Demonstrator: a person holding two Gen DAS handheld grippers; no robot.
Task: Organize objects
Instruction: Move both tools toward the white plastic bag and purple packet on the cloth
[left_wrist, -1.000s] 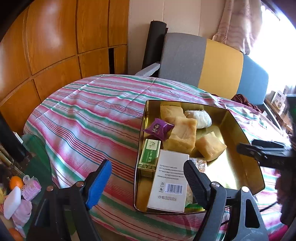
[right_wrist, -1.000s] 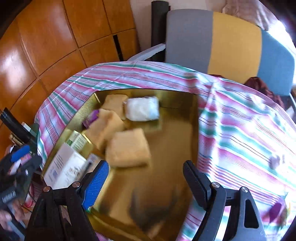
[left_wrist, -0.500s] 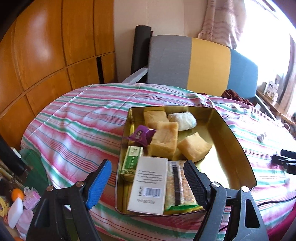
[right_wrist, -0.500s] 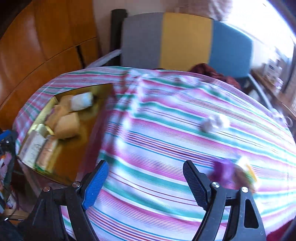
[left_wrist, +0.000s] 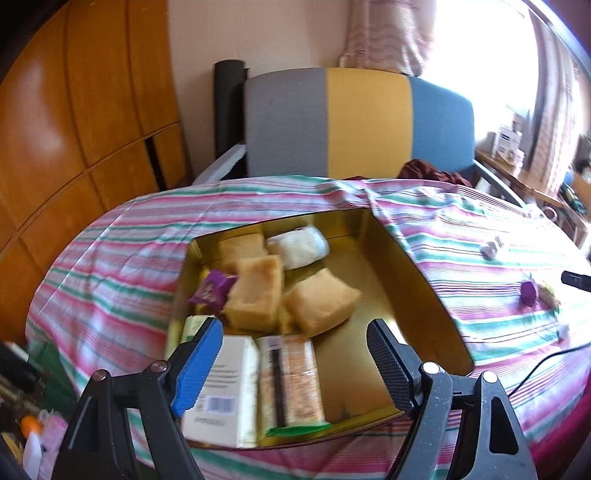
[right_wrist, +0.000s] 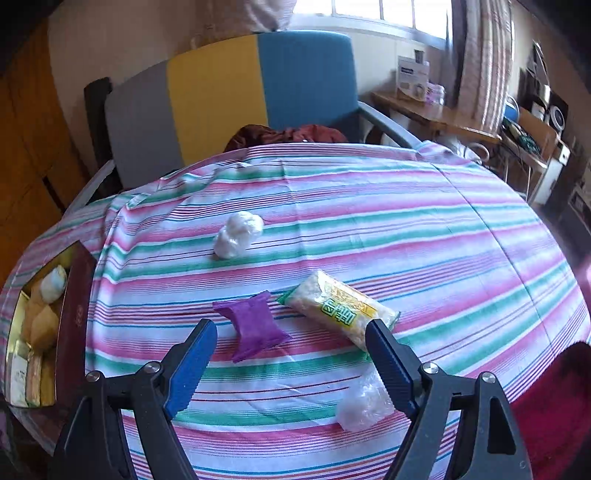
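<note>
A gold tin (left_wrist: 417, 273) on the striped tablecloth holds several wrapped cakes (left_wrist: 319, 301), a purple sweet (left_wrist: 212, 290), a white box (left_wrist: 221, 391) and a cracker pack (left_wrist: 291, 376). My left gripper (left_wrist: 295, 354) hovers open and empty over its near end. In the right wrist view a purple sweet (right_wrist: 253, 325), a yellow-green snack pack (right_wrist: 340, 304) and two white wrapped sweets (right_wrist: 238, 234) (right_wrist: 364, 404) lie loose on the cloth. My right gripper (right_wrist: 291, 354) is open and empty just above them. The tin (right_wrist: 75, 295) sits at far left.
A grey, yellow and blue chair (right_wrist: 229, 92) stands behind the table with a dark red cloth (right_wrist: 284, 134) on its seat. A wooden wardrobe (left_wrist: 74, 122) is on the left. A cluttered side table (right_wrist: 461, 118) is at the right. A black cable (left_wrist: 546, 362) crosses the table's right edge.
My right gripper has swung right, away from the tin, to above the loose sweets. My left gripper has drifted right and lower over the tin's near end. Both stay open.
</note>
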